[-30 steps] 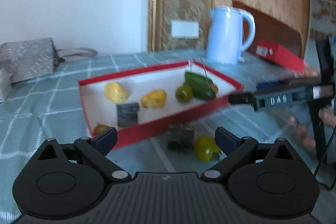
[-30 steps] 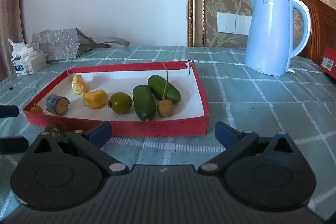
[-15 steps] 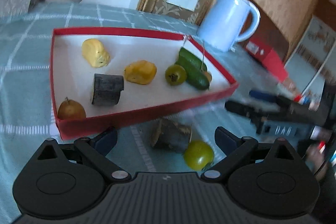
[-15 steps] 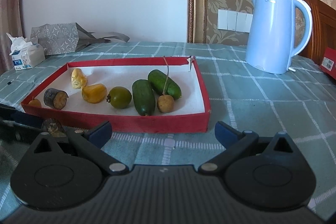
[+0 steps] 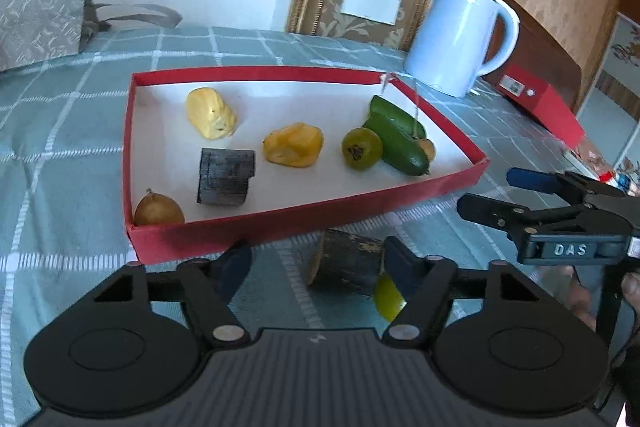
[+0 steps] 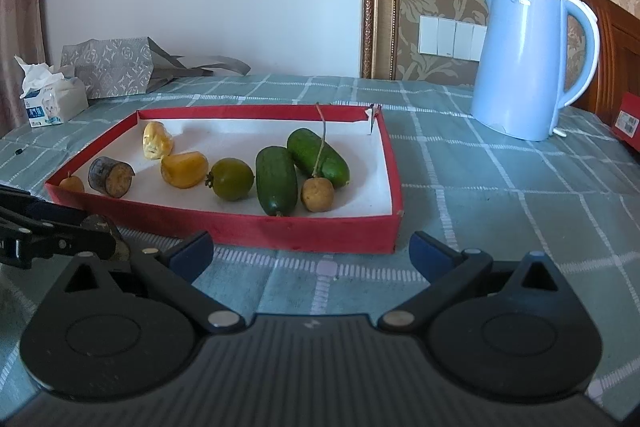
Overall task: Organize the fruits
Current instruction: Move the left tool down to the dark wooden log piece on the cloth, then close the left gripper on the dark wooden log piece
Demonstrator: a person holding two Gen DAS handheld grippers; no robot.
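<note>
The closing left claw straddles a dark stub, half-hiding a green fruit.

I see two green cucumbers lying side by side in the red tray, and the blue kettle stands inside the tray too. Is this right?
Not quite. The two green cucumbers do lie side by side in the red tray, but the blue kettle stands outside the tray, on the checked tablecloth beyond its far right corner. The right wrist view shows this clearly.
</note>
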